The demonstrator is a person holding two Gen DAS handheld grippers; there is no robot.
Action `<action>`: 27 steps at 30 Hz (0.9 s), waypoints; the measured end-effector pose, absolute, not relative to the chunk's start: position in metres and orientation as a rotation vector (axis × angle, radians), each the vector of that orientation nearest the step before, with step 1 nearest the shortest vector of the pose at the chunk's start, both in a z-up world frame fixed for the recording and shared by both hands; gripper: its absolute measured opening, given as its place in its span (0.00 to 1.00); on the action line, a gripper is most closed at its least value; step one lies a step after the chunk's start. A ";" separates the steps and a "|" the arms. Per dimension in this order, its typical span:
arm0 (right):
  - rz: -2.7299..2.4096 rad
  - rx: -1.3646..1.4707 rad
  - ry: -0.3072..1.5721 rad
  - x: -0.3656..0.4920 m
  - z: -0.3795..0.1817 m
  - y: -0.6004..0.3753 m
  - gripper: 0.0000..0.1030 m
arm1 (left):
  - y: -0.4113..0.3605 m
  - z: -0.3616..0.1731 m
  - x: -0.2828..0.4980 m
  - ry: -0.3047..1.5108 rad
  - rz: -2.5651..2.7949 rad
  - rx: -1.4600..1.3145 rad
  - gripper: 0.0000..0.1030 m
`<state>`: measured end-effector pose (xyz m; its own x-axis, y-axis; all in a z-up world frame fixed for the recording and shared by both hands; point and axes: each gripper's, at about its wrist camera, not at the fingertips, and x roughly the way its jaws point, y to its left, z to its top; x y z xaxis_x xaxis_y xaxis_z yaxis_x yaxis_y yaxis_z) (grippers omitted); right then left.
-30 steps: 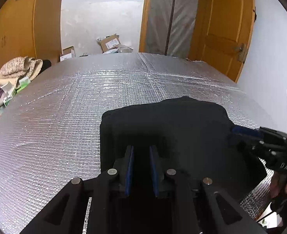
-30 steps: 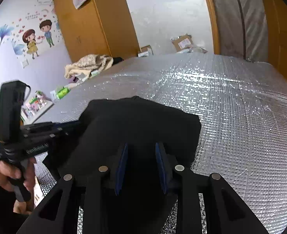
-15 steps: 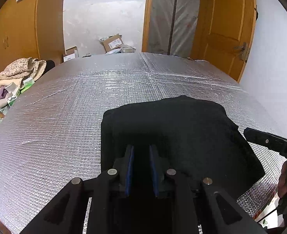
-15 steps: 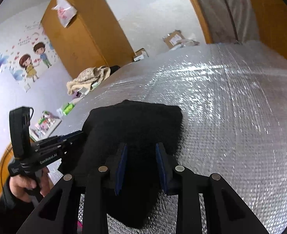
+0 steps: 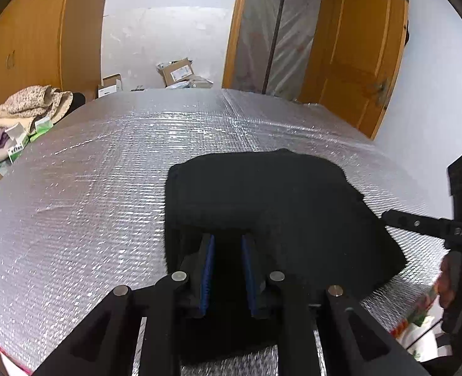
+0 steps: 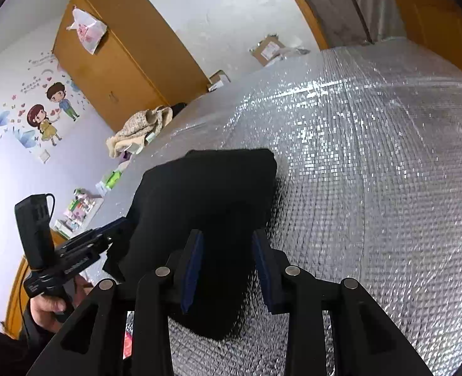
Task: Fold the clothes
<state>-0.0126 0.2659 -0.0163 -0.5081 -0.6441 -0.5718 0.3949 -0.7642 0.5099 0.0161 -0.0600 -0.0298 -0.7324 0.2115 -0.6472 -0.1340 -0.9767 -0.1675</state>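
Left wrist view: my left gripper (image 5: 227, 263) sits low over the near edge of the black garment (image 5: 271, 206). Its blue-padded fingers (image 5: 207, 269) stand a narrow gap apart, with dark cloth visible between them; I cannot tell whether they pinch it. The garment lies folded in a compact block on the silver quilted tabletop (image 5: 89, 188), toward the near right side. My right gripper (image 5: 425, 224) shows at the right edge, beside the garment's right border. A beige blanket (image 5: 27, 106) is heaped off the tabletop's far left, and cardboard boxes (image 5: 177, 72) stand beyond its far end.

Right wrist view: my right gripper (image 6: 227, 269) is parted moderately wide, fingers (image 6: 191, 269) straddling the garment's (image 6: 205, 206) near portion with nothing clamped. The garment rests on the tabletop (image 6: 372, 188). My left gripper (image 6: 114, 228) points in at the garment's left edge; contact cannot be confirmed. A wooden wardrobe (image 6: 114, 59) stands against the far wall.
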 end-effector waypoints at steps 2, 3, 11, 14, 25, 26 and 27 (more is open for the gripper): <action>-2.234 1.043 -0.444 -0.012 -0.019 0.268 0.35 | -0.071 -0.029 0.022 -0.193 2.776 -1.047 0.20; -2.225 1.045 -0.456 -0.012 -0.020 0.270 0.36 | -0.076 -0.029 0.023 -0.207 2.785 -1.049 0.21; -2.211 1.068 -0.521 -0.011 -0.026 0.279 0.49 | -0.101 -0.033 0.031 -0.323 2.751 -1.070 0.30; -2.213 1.073 -0.524 -0.012 -0.025 0.279 0.50 | -0.099 -0.037 0.029 -0.341 2.709 -1.086 0.32; -2.202 1.091 -0.508 -0.017 -0.025 0.270 0.50 | -0.101 -0.049 0.023 -0.429 2.620 -1.148 0.41; -2.200 1.095 -0.506 -0.019 -0.026 0.269 0.50 | -0.102 -0.050 0.022 -0.434 2.614 -1.152 0.41; -2.198 1.102 -0.504 -0.020 -0.027 0.268 0.50 | -0.102 -0.050 0.021 -0.440 2.608 -1.156 0.42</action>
